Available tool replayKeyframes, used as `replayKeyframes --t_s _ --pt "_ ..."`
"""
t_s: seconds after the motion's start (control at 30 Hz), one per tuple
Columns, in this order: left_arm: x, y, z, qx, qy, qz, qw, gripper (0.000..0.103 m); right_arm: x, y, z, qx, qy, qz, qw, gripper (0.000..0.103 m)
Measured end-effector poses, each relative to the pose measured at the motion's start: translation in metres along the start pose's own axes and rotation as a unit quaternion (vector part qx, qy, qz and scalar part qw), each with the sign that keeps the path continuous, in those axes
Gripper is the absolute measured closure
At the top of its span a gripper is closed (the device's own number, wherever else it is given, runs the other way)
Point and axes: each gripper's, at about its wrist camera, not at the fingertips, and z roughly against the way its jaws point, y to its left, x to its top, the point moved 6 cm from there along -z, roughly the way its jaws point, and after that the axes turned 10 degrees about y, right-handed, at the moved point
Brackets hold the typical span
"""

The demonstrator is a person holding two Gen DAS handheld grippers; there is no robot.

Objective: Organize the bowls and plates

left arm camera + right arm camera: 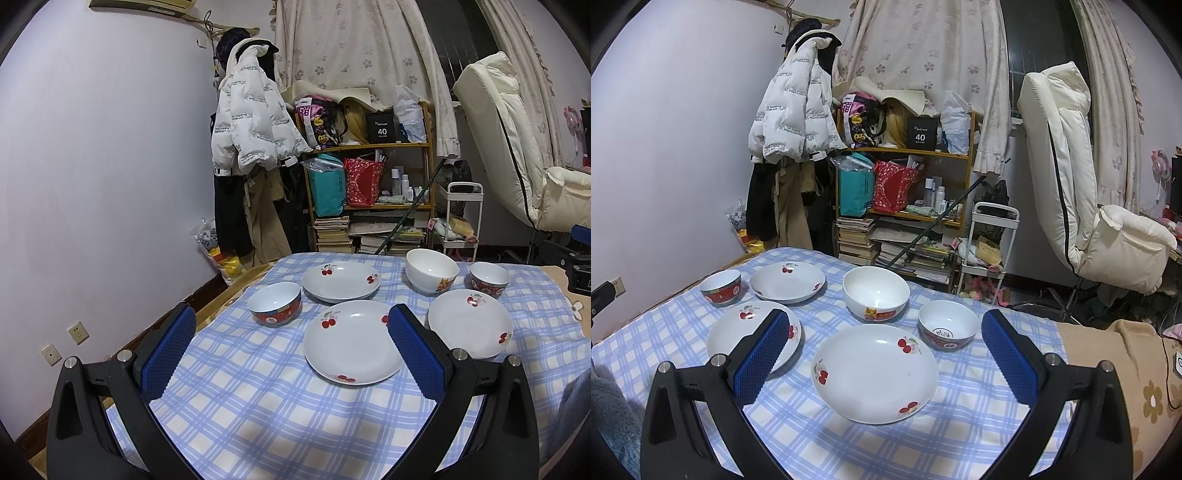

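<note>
Three cherry plates [875, 373] and three bowls [875, 293] lie scattered, unstacked, ahead of the right gripper [886, 354], the nearest plate between its spread, empty fingers. The left gripper [291, 350] hangs equally wide and empty. Nothing seems started; next likely means pinching one plate's rim.

Left tool [291, 347], right tool [886, 350]: black frames, blue textured pads, silver screws.

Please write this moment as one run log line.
left gripper: open, empty | right gripper: open, empty | blue checked tablecloth: three white cherry-printed plates, three bowls, none stacked
</note>
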Motion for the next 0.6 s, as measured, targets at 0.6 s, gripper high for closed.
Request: replayKeyframes --t_s 0.6 --pt "-0.0017 0.002 -0.0029 -0.002 0.0 -0.002 1.0 0.001 -0.0003 -0.0011 -0.0027 0.001 0.001 0.001 1.0 0.0"
